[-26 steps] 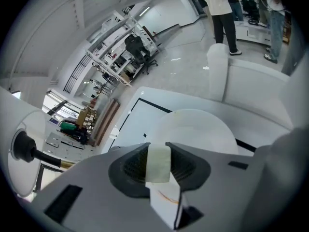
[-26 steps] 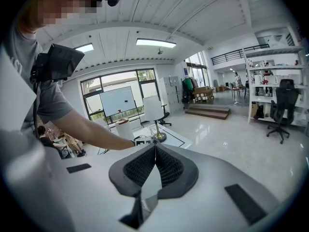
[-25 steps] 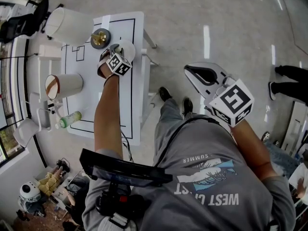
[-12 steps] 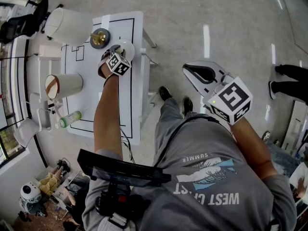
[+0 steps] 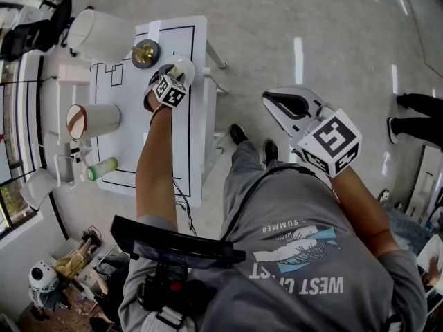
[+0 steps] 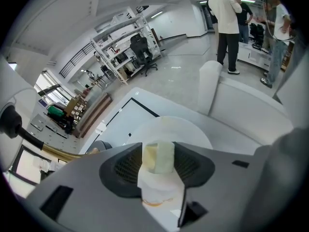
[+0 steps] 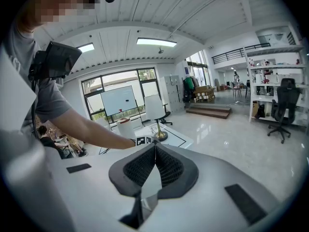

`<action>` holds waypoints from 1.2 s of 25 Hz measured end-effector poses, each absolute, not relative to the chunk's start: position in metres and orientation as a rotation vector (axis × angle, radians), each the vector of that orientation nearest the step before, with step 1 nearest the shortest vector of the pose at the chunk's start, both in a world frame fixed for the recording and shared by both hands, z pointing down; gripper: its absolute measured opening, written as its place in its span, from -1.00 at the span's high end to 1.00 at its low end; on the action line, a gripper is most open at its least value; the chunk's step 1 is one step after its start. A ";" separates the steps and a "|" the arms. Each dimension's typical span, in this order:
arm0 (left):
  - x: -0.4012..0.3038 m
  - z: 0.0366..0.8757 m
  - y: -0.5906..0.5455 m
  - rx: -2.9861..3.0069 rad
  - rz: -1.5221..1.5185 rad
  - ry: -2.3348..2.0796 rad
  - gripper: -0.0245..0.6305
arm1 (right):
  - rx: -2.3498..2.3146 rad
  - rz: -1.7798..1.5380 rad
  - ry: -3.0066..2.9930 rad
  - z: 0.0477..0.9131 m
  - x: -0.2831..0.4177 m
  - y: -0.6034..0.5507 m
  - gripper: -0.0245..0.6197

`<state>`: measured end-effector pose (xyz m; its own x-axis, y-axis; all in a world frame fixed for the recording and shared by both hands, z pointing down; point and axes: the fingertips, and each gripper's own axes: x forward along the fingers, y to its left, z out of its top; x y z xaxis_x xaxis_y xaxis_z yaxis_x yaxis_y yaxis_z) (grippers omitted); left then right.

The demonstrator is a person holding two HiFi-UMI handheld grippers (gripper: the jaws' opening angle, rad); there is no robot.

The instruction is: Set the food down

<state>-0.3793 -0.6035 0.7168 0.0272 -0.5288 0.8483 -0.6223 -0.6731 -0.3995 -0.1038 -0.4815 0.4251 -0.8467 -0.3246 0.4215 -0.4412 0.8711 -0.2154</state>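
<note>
Left gripper [image 5: 174, 74] reaches out over the far side of the white worktop [image 5: 122, 151], tilted steeply down. That brings its tips right above a white plate [image 6: 195, 129] near the worktop's edge.

Food [image 6: 158, 157], a pale yellowish block, sits between the pads directly over the plate. It is low enough that a release should leave it on the plate and not on the bare worktop. The jaws have just been opening. The block nearly fills the gap, so I cannot settle whether a pad touches it, but my read is that the clamp is off. I also cannot tell whether the block rests on the plate or hangs just above it.

Right gripper [image 7: 154, 146] has its jaws together on nothing. It is held well apart, out over the floor beside the person's body, likely parked so it stays out of the way.

A brass stand [image 5: 145, 52] is just beside the plate. A cup [image 5: 93, 121] lies on its side further along and a green bottle [image 5: 102, 169] lies near it. Both are clear of the drop spot.

Judgement: the placing step is all but done.
</note>
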 end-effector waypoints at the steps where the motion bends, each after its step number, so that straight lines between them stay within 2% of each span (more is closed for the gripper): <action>1: -0.380 0.717 -0.602 2.187 1.737 -1.234 0.38 | 0.567 0.433 -2.667 0.426 -0.104 -0.480 0.90; 9: -0.383 0.707 -0.587 2.147 1.638 -1.295 0.32 | 0.560 0.424 -2.681 0.421 -0.101 -0.469 0.90; 16: -0.380 0.666 -0.574 2.147 1.512 -1.410 0.31 | 0.527 0.410 -2.711 0.410 -0.094 -0.448 0.90; 30: -0.343 0.482 -0.528 2.322 0.997 -1.810 0.31 | 0.369 0.327 -2.861 0.362 -0.091 -0.405 0.90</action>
